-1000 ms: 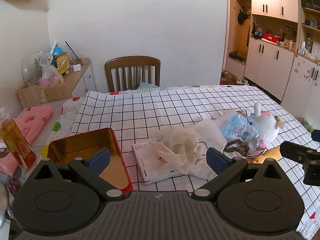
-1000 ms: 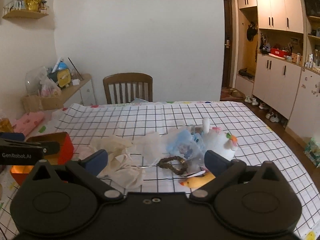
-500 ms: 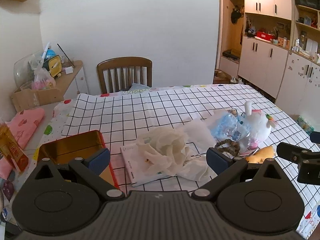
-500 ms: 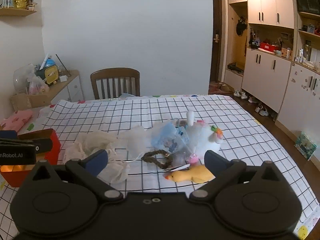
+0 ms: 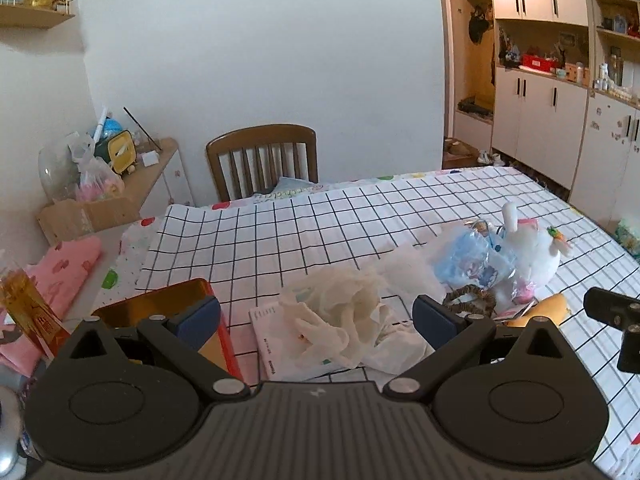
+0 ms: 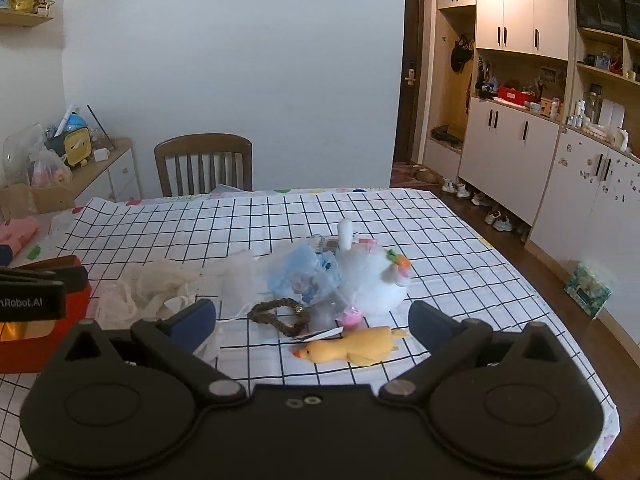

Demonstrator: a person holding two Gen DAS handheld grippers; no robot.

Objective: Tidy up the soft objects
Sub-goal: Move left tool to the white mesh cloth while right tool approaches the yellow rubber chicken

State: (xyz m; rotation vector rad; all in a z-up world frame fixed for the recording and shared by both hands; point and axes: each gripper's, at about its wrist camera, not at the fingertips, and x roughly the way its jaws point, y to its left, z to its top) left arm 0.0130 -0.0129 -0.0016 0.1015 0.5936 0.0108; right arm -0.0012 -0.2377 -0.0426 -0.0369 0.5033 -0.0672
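Observation:
A pile of soft things lies on the checked tablecloth (image 6: 240, 224): a crumpled cream mesh cloth (image 5: 344, 312) (image 6: 152, 288), a blue plastic pouch (image 6: 300, 276) (image 5: 468, 264), a white plush rabbit (image 6: 372, 280) (image 5: 528, 256), a brown braided hair tie (image 6: 280, 314) (image 5: 470, 300) and a yellow plush duck (image 6: 348, 350) (image 5: 540, 312). My left gripper (image 5: 316, 320) hovers open above the cream cloth. My right gripper (image 6: 312, 320) hovers open above the hair tie and duck. Nothing is between either pair of fingers.
A red tin box (image 5: 168, 308) (image 6: 48, 344) with a gold inside stands at the table's left. A white booklet (image 5: 276, 348) lies under the cream cloth. A wooden chair (image 5: 262, 160) stands behind the table. An amber bottle (image 5: 28, 316) and pink cloth (image 5: 60, 268) lie at the far left.
Both grippers have drawn back and risen from the table, so the pile looks smaller and farther. Both stay open. Nothing on the table has moved.

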